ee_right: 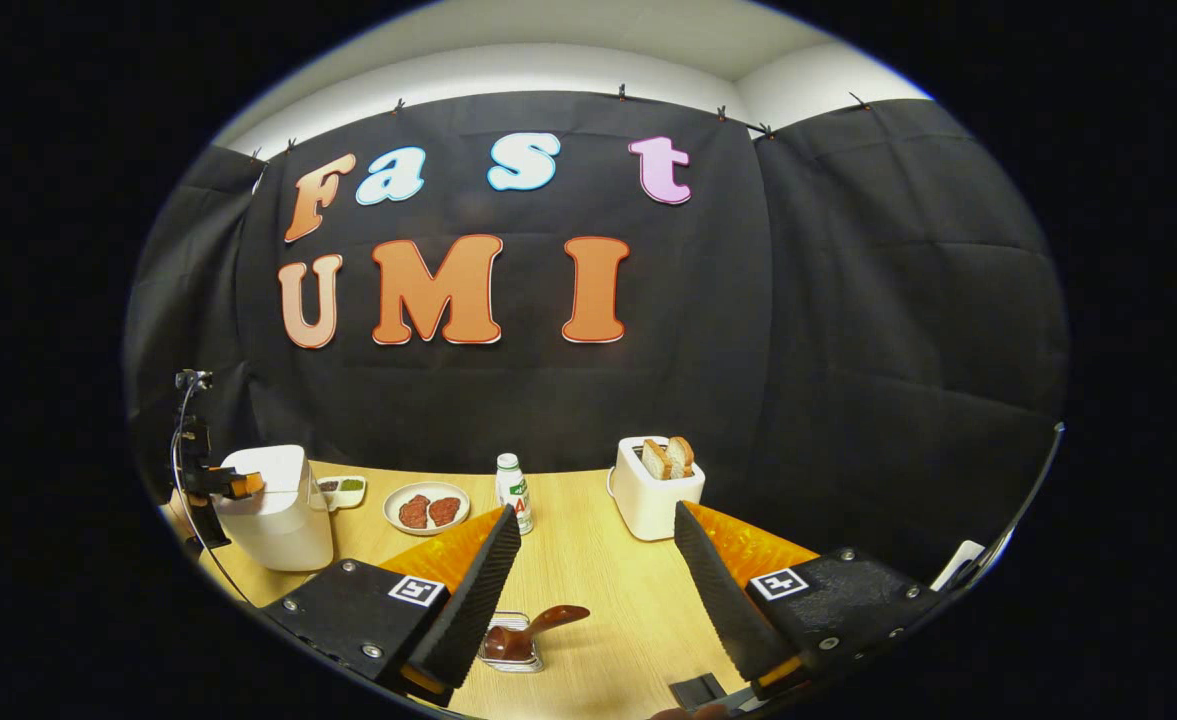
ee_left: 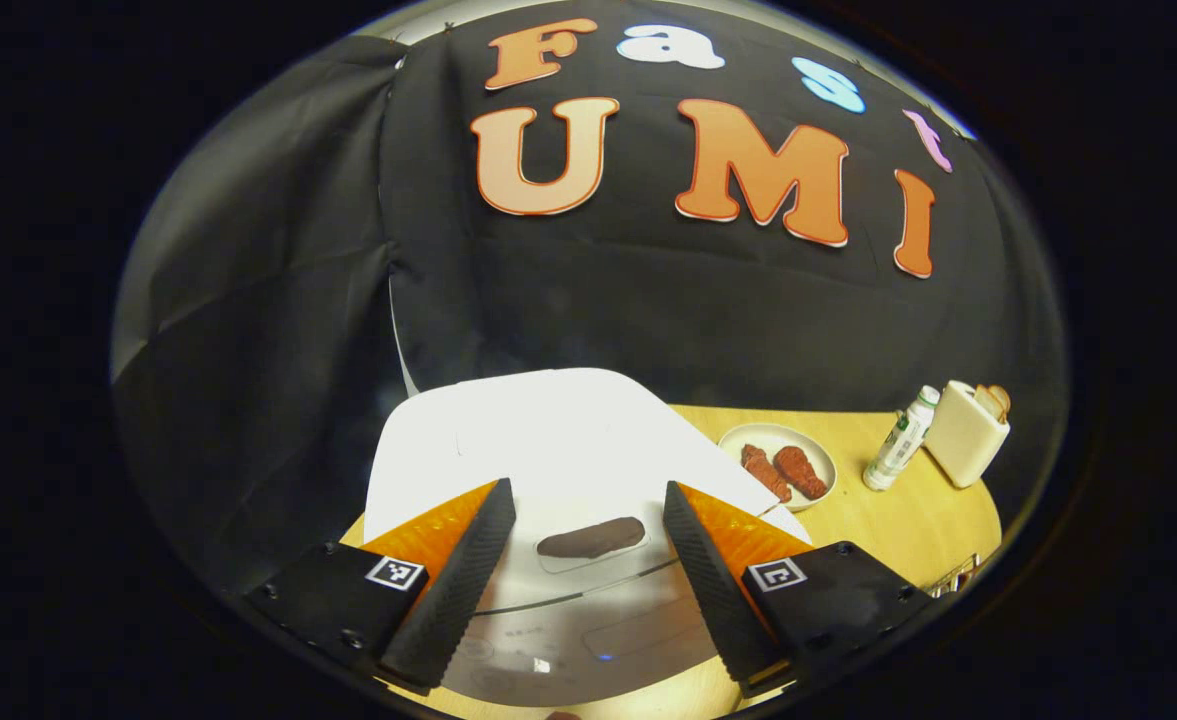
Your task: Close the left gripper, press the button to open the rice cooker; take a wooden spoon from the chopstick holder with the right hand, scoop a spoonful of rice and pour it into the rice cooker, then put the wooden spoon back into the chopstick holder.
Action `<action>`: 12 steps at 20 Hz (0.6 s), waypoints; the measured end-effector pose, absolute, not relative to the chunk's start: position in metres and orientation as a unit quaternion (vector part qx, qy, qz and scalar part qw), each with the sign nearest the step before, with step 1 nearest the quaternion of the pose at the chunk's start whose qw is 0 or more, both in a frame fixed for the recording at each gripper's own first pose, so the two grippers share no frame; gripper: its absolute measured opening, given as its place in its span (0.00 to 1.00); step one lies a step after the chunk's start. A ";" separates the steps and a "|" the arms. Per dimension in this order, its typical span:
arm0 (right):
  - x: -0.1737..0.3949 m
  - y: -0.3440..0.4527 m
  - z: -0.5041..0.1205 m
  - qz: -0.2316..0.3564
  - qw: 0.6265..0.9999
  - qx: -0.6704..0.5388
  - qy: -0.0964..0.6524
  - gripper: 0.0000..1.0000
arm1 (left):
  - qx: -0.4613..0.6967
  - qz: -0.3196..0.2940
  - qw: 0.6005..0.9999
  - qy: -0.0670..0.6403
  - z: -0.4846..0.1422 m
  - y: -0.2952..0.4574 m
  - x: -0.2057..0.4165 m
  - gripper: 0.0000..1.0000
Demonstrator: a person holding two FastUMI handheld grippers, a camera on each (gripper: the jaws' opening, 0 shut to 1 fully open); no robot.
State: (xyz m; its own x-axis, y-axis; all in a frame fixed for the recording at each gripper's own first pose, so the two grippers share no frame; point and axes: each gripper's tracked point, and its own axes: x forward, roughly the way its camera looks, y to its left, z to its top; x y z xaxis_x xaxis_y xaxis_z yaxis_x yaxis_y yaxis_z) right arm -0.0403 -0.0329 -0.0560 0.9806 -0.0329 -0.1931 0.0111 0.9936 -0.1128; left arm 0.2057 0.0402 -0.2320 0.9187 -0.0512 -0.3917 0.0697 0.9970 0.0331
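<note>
The white rice cooker [ee_left: 548, 430] sits right under my left gripper [ee_left: 586, 487], its lid down. The dark oval button [ee_left: 591, 538] lies between and just below the open fingers, with nothing held. In the right gripper view the same cooker [ee_right: 278, 510] stands at the table's far left, with the left gripper [ee_right: 233, 485] over it. My right gripper [ee_right: 598, 508] is open and holds nothing above the table. Below its left finger a brown wooden spoon [ee_right: 538, 625] lies in the small chopstick holder [ee_right: 508, 655], its handle pointing right.
On the wooden table [ee_right: 588, 580] stand a plate [ee_right: 427, 508] with two reddish food pieces, a small bottle [ee_right: 514, 490], a white toaster [ee_right: 656, 490] holding bread, and a small dish [ee_right: 341, 490] by the cooker. Black cloth closes off the back.
</note>
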 end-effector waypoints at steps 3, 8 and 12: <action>-0.040 -0.026 -0.063 -0.005 0.994 -0.043 0.102 0.96 | 0.009 -0.029 0.979 0.200 -0.225 0.040 0.210 1.00; -0.040 -0.019 -0.061 0.003 0.994 -0.037 0.100 0.96 | 0.015 -0.043 0.977 0.211 -0.209 0.034 0.200 1.00; -0.037 -0.007 -0.049 0.013 0.996 -0.029 0.086 0.96 | 0.001 -0.047 0.986 0.161 -0.148 0.041 0.183 1.00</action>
